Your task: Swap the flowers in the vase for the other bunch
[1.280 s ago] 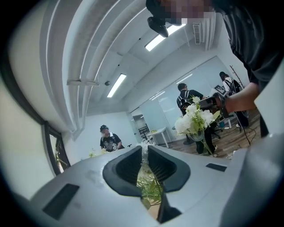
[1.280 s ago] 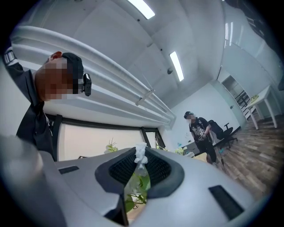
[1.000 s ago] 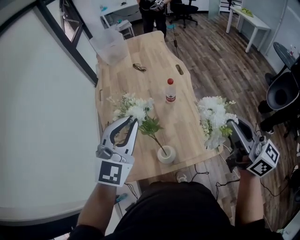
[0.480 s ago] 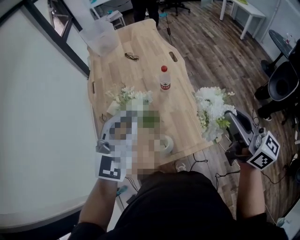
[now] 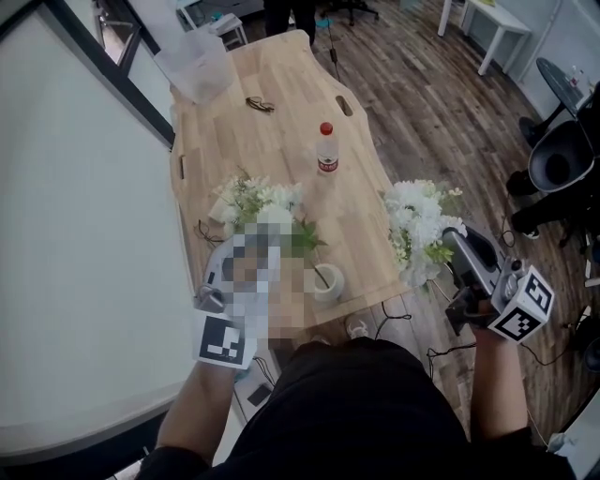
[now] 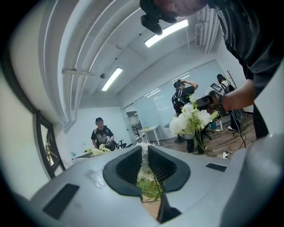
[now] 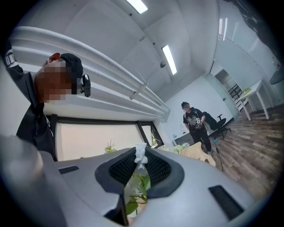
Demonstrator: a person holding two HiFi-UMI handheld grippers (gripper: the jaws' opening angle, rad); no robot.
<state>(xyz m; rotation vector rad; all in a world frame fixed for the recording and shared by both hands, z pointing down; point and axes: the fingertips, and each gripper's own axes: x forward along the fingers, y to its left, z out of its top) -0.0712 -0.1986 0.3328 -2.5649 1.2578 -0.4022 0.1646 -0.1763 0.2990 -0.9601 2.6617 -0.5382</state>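
Observation:
A small white vase (image 5: 327, 283) stands near the front edge of the wooden table (image 5: 281, 122). One thin stem leans left from it up to a white-and-green bunch (image 5: 255, 202). My left gripper (image 5: 255, 242) sits right at that bunch, partly under a mosaic patch. In the left gripper view its pads (image 6: 126, 168) leave a narrow slit (image 6: 145, 153) in which blossoms and leaves show; whether they pinch is unclear. My right gripper (image 5: 457, 246) is shut on the stems of the other white bunch (image 5: 417, 220), held off the table's right edge. The stems (image 7: 135, 186) run between its pads.
Farther along the table are a red-capped bottle (image 5: 326, 150), a pair of glasses (image 5: 260, 104) and a clear plastic tub (image 5: 195, 70). A person (image 5: 291, 14) stands at the far end. A black chair (image 5: 562, 169) is to the right, and cables lie on the floor below.
My left gripper has sunk a little at the vase bunch. The right gripper still holds its bunch in about the same place. The head view has tilted slightly.

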